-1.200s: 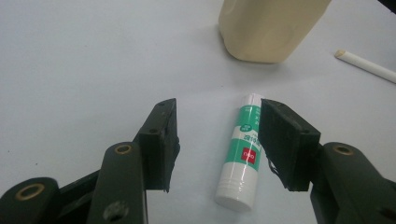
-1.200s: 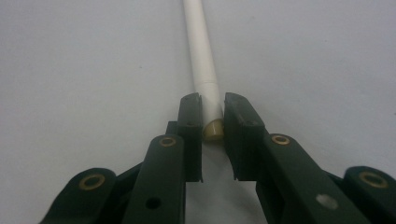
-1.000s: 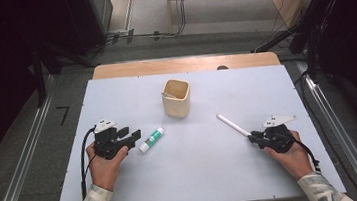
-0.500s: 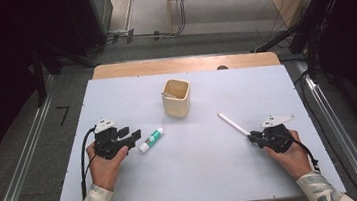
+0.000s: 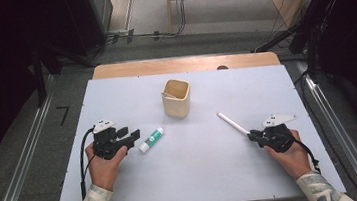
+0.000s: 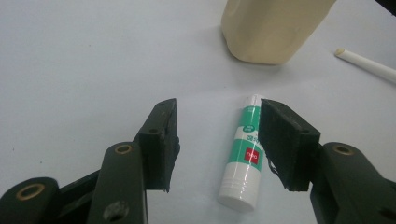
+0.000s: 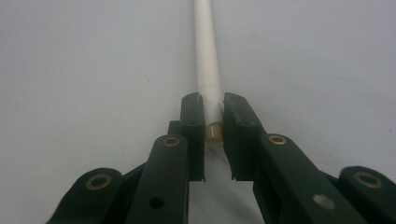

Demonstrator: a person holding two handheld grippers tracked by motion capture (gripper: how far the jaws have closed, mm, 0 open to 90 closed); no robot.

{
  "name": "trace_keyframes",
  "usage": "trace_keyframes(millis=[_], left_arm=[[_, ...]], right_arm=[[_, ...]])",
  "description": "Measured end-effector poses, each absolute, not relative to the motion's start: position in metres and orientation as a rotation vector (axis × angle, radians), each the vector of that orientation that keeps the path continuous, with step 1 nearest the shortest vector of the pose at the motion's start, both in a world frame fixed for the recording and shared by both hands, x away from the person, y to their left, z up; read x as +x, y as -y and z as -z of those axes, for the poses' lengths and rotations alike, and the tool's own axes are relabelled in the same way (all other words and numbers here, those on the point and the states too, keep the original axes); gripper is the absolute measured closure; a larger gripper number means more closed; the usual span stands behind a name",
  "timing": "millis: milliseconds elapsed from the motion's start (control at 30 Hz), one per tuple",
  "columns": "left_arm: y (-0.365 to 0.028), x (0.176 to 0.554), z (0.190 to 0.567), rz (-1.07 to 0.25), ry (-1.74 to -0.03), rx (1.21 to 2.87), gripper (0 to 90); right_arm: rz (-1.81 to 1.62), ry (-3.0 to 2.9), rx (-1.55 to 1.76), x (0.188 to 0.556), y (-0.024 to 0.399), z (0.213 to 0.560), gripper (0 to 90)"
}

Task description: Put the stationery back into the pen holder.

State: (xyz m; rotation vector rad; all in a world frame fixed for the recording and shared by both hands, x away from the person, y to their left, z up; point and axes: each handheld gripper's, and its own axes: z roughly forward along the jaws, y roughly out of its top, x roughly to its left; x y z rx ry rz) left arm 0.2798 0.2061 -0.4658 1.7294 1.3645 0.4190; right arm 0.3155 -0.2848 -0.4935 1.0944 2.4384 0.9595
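On the right of the white tabletop (image 5: pixel 214 177), the right gripper (image 5: pixel 253 134) has its fingers (image 7: pixel 192 122) clamped on the near end of a white pen (image 5: pixel 232 123), which lies flat and points away toward the middle. The jaws have just finished closing, with the pen end between them. The grip is right at the tip, with most of the pen's length ahead of the fingers; lifted like that, the far end could droop or swivel, and the pen might slip out, since so little of it sits between the pads. Tipping it into the cup (image 5: pixel 176 97) from such a hold could also knock the cup's rim.

Over on the left, the left gripper (image 5: pixel 135 134) rests low with its fingers (image 6: pixel 161 135) apart, holding nothing. The glue stick (image 6: pixel 245 154) lies between them but close against the right-hand finger, well off centre. Closing from here would likely push the round tube sideways and roll it before both pads meet it, or pinch it askew so it squirts out. It lies between this gripper and the cup.

The glue stick carries a green-and-white label with a red patch; the lettering is too small and blurred to read. The pen and cup show no writing.
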Motion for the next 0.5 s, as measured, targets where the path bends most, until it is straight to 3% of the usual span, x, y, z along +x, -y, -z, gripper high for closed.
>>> trace_keyframes(millis=[500], left_arm=[[-0.207, 0.28, 0.467, -0.41, -1.37, 1.723, 48.3]], right_arm=[[-1.058, -2.372, 1.09, 0.312, 0.286, 0.479, 77.2]])
